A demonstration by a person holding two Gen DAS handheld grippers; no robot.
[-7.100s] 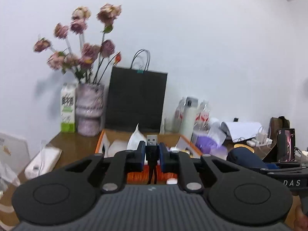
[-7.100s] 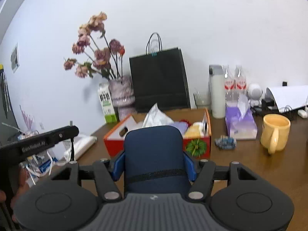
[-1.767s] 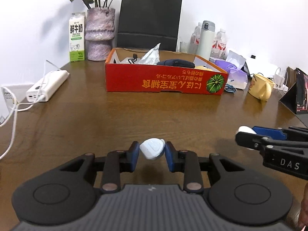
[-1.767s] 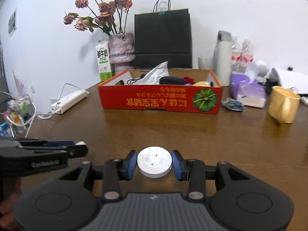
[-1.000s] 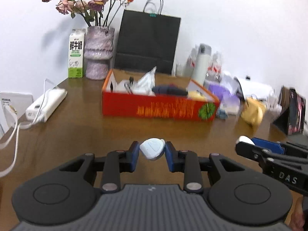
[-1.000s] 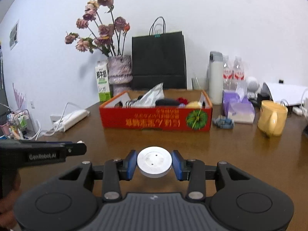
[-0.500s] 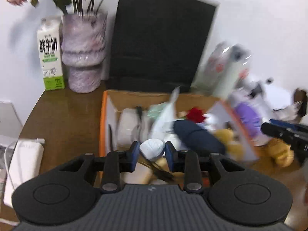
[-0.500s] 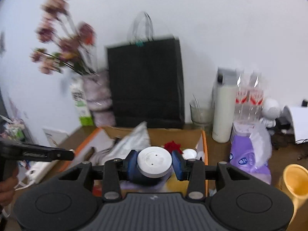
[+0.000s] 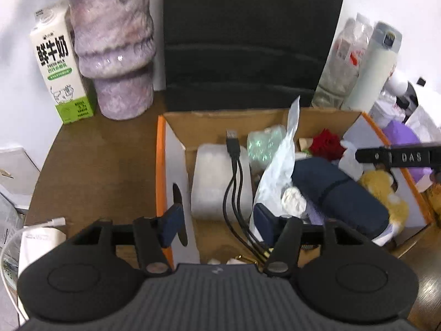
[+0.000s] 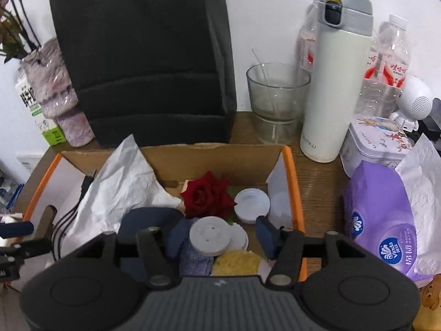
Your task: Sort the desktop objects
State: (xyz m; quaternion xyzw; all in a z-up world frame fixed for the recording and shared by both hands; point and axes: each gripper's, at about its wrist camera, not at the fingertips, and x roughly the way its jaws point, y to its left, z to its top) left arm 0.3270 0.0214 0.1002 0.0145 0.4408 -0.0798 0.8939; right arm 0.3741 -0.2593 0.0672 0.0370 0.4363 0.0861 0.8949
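The orange cardboard box (image 9: 160,165) holds a black USB cable (image 9: 234,171), a white plastic bag (image 9: 278,171), a navy pouch (image 9: 339,193), a red rose (image 10: 205,195), a white lid (image 10: 252,201) and a yellow toy (image 9: 386,190). My left gripper (image 9: 217,223) is open and empty above the box's left part. My right gripper (image 10: 219,234) is open above the box's right part. The white round disc (image 10: 210,235) lies between its fingers, loose, just off the left one. The right gripper's arm shows in the left wrist view (image 9: 399,157).
A black paper bag (image 9: 248,35) stands behind the box, with a purple vase (image 9: 113,47) and milk carton (image 9: 59,55) to its left. A glass (image 10: 277,99), white flask (image 10: 335,74), water bottles (image 10: 386,63), tin (image 10: 377,143) and purple tissue pack (image 10: 386,220) stand right.
Both grippers have opened over the box. The small white object has left the left gripper's fingers. The white disc is free of the right gripper's grip.
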